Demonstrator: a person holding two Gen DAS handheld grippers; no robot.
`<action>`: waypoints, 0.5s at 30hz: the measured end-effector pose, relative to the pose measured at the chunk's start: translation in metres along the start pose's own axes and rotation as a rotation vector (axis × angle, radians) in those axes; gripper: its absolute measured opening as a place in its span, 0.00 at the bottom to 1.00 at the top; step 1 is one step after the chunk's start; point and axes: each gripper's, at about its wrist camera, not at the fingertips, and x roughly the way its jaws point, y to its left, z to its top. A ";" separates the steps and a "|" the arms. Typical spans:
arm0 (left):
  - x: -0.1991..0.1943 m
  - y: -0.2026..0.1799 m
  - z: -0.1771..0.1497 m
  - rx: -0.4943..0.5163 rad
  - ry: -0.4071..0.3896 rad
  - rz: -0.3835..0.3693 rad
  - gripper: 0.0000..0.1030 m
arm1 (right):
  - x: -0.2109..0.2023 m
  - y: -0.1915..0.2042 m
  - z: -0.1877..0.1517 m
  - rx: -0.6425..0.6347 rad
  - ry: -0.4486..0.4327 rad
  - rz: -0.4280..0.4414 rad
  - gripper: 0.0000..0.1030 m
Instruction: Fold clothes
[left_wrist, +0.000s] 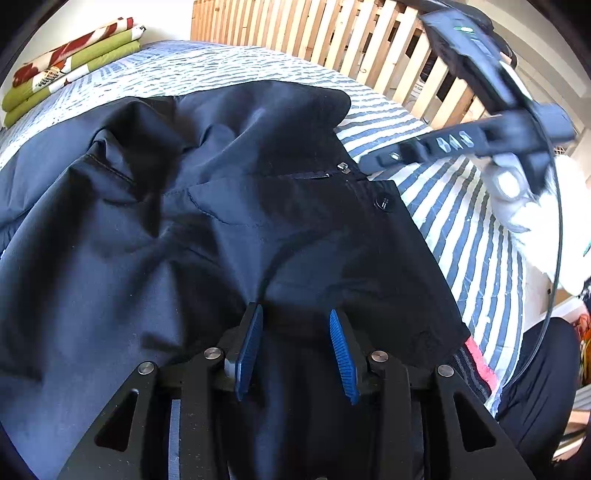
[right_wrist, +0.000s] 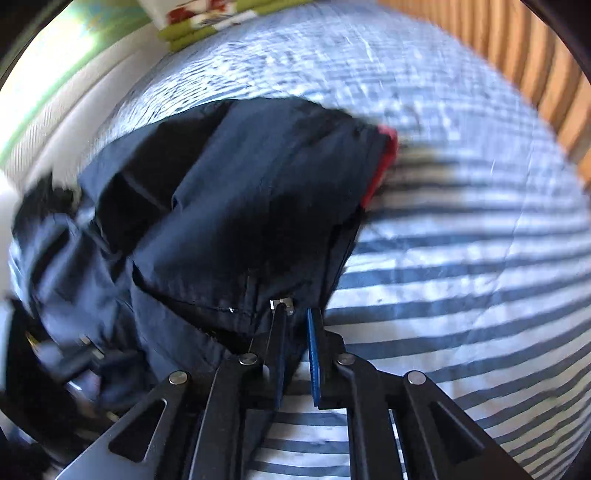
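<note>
Dark navy trousers (left_wrist: 192, 206) lie crumpled on the striped bed cover (left_wrist: 461, 229), zipper pull (left_wrist: 343, 168) and button (left_wrist: 382, 202) facing up. My left gripper (left_wrist: 295, 317) points down onto the cloth near the waistband, its blue pads well apart and not pressing on anything. My right gripper (left_wrist: 373, 159), blurred and held by a white-sleeved hand, reaches in from the right toward the zipper. In the right wrist view, the right gripper (right_wrist: 297, 314) has only a slim gap. Its tips are at the zipper pull (right_wrist: 281, 304) on the edge of the trousers (right_wrist: 229, 206).
A folded green and red floral stack (left_wrist: 70, 62) lies at the bed's far left corner. Wooden slats (left_wrist: 332, 37) stand behind the bed. A red-edged cloth (left_wrist: 476, 354) sticks out from under the trousers. A black cable (left_wrist: 557, 240) and the person's dark leg (left_wrist: 535, 369) are at the right.
</note>
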 end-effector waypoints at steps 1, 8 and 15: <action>0.000 0.000 0.000 -0.001 -0.001 -0.001 0.39 | -0.002 0.006 -0.003 -0.050 0.004 -0.013 0.11; 0.001 -0.002 0.000 0.000 0.000 0.001 0.42 | 0.014 0.034 -0.008 -0.265 0.075 -0.120 0.15; 0.002 -0.002 0.000 -0.001 0.002 -0.003 0.43 | 0.021 0.043 0.011 -0.307 0.099 -0.051 0.20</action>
